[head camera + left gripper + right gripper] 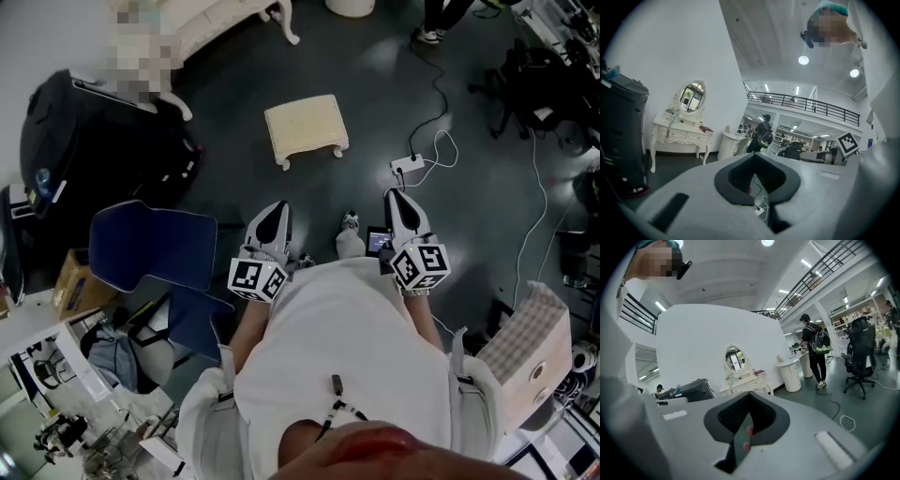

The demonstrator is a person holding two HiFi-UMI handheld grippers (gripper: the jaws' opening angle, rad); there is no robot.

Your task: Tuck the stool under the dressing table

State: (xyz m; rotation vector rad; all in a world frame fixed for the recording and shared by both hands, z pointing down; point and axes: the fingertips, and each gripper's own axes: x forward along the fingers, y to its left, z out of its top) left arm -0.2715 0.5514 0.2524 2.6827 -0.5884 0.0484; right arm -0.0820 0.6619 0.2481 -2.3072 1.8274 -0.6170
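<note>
The cream upholstered stool stands alone on the dark floor, ahead of both grippers and apart from them. The white dressing table is at the far left against the wall, well away from the stool. Its oval mirror shows in the left gripper view, and the table also appears in the right gripper view. My left gripper is shut and empty, as its own view confirms. My right gripper is likewise shut with nothing held. The stool is hidden in both gripper views.
A big black case and a blue chair stand at the left. A power strip with cables lies right of the stool. A round white cabinet, a person with a backpack and an office chair stand farther back.
</note>
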